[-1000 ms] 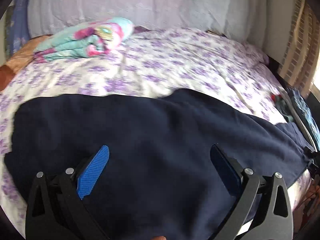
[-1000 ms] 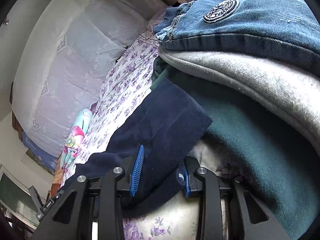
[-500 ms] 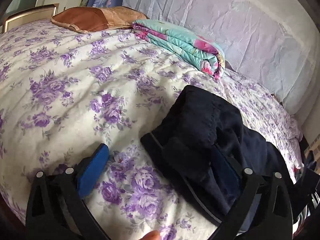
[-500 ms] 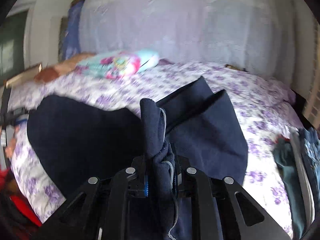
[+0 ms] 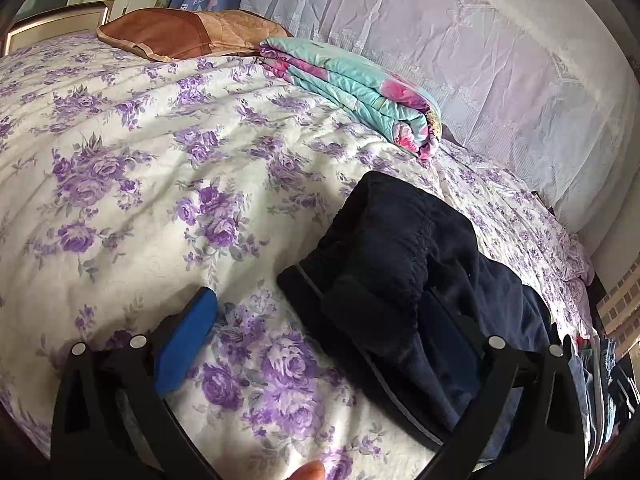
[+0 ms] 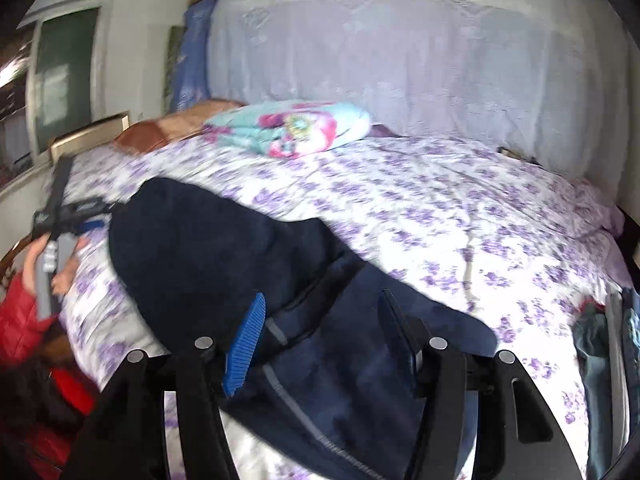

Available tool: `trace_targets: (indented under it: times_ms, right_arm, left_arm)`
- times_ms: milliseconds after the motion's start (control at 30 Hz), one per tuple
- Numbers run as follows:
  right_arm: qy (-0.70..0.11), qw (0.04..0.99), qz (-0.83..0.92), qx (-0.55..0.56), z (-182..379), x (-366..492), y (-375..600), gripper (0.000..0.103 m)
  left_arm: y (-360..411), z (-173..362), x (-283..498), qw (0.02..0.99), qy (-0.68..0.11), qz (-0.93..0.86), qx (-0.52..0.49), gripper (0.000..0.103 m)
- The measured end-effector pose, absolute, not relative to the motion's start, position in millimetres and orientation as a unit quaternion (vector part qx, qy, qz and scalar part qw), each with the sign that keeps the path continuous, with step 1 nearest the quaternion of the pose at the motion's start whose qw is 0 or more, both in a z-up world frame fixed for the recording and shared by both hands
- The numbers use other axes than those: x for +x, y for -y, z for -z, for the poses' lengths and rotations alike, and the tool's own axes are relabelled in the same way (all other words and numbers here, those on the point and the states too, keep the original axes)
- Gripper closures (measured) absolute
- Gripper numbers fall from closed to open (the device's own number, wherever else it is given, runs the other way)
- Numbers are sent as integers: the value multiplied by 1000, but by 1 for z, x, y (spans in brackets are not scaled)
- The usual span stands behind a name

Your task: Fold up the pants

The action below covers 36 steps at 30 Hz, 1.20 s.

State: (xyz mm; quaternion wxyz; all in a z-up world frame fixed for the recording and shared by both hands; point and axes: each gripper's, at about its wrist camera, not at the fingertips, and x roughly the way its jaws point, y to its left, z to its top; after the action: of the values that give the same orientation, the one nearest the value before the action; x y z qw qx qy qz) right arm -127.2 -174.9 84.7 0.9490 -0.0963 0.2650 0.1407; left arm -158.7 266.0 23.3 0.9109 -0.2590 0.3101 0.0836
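Navy pants lie bunched on the bed, soft fleece, floppy, probably light. Right tongs are opening over the cloth, nothing pinched. Left tongs sit wide, empty. I'd grab the waistband edge.

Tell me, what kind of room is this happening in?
Most likely a home bedroom. A wide bed with a purple-flowered sheet fills the view, a folded floral blanket and a brown pillow lie near its head, and dark navy pants are spread on it.
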Motion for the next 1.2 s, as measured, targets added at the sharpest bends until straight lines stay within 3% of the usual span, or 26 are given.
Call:
trace_targets:
  times_ms: [100, 133, 333, 400, 467, 500, 600, 767, 1000, 1200]
  right_arm:
    - [-359, 923, -107, -89, -44, -77, 177, 43]
    - [-409, 901, -108, -95, -20, -62, 173, 37]
    - [-356, 925, -126, -36, -45, -86, 191, 33]
    - [-348, 926, -132, -59, -55, -95, 189, 25]
    - [-371, 913, -143, -94, -40, -100, 181, 6]
    - [-378, 909, -143, -100, -28, -101, 182, 4]
    - [-370, 914, -163, -36, -37, -100, 203, 4]
    - [-260, 958, -118, 24, -68, -120, 257, 4]
    - [-305, 936, -91, 149, -35, -103, 321, 4]
    - [-308, 913, -114, 244, -16, -104, 345, 4]
  left_arm:
    - [-265, -23, -159, 911, -312, -84, -258, 5]
    - [-266, -23, -159, 911, -313, -84, -257, 5]
    - [-266, -22, -156, 910, -320, -87, -251, 5]
    - [-267, -21, -155, 909, -320, -85, -252, 5]
    - [-266, -21, -154, 908, -326, -84, -248, 5]
    - [-265, -21, -154, 908, -331, -81, -244, 5]
    - [-259, -22, -156, 907, -350, -69, -225, 5]
    - [-247, -26, -159, 892, -397, -12, -214, 5]
    - [-241, -19, -128, 875, -420, 33, -239, 5]
    - [-256, -18, -131, 853, -402, 46, -329, 5]
